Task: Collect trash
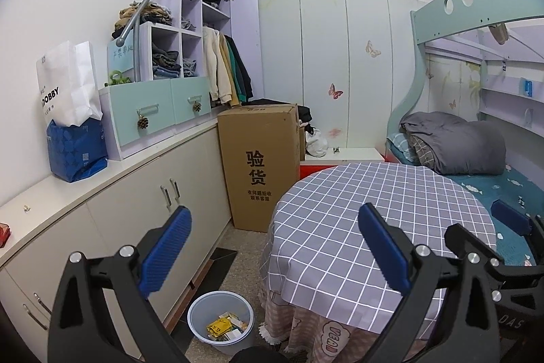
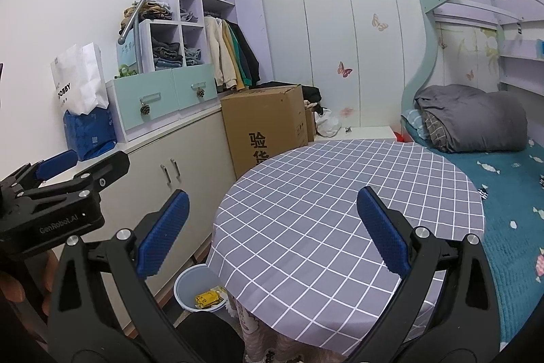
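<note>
A pale blue bin (image 1: 195,318) stands on the floor left of the round table (image 1: 357,199). It holds a yellow wrapper (image 1: 217,327) and several other scraps. The bin also shows in the right wrist view (image 2: 185,286), partly hidden under the table's edge (image 2: 306,193). My left gripper (image 1: 275,247) is open and empty, held above the bin and the table's left edge. My right gripper (image 2: 273,230) is open and empty over the grey checked tablecloth. The right gripper shows at the far right of the left wrist view (image 1: 510,220); the left one at the left of the right wrist view (image 2: 57,164).
A tall cardboard box (image 1: 261,165) stands between the beige cabinets (image 1: 142,210) and the table. A white paper bag (image 1: 68,84) and blue bag (image 1: 76,152) sit on the cabinet top. A bunk bed (image 1: 476,159) with a grey duvet is at right.
</note>
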Motion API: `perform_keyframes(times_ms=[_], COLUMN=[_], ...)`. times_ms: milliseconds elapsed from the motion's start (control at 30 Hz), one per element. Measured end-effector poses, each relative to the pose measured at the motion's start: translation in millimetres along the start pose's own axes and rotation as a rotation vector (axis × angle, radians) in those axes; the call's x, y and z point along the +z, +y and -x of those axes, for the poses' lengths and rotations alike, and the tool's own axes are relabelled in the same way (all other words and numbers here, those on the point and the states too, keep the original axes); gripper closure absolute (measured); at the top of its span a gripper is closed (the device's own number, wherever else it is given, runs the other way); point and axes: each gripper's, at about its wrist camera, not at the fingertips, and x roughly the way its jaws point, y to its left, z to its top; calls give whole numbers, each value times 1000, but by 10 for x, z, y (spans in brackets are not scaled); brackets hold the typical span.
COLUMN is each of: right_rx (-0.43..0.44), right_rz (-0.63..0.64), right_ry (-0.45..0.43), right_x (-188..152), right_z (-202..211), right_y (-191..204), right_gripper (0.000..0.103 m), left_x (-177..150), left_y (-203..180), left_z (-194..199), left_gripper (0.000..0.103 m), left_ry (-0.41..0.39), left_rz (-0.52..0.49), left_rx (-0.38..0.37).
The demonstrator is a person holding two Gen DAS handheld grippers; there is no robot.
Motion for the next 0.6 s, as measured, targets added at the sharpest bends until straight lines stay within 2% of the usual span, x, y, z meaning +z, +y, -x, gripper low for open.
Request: perform_keyframes(times_ms=[600], right_rx=[10], right_rz=[3], right_ry=[19], right_x=[-31], right_z=[-41], right_y=[-33], right_gripper=[6], left_x=[-43], left_y=[-10], left_z=[-28], left_gripper=[7], left_ry=[5], left_rz=[-20], left_rx=[0])
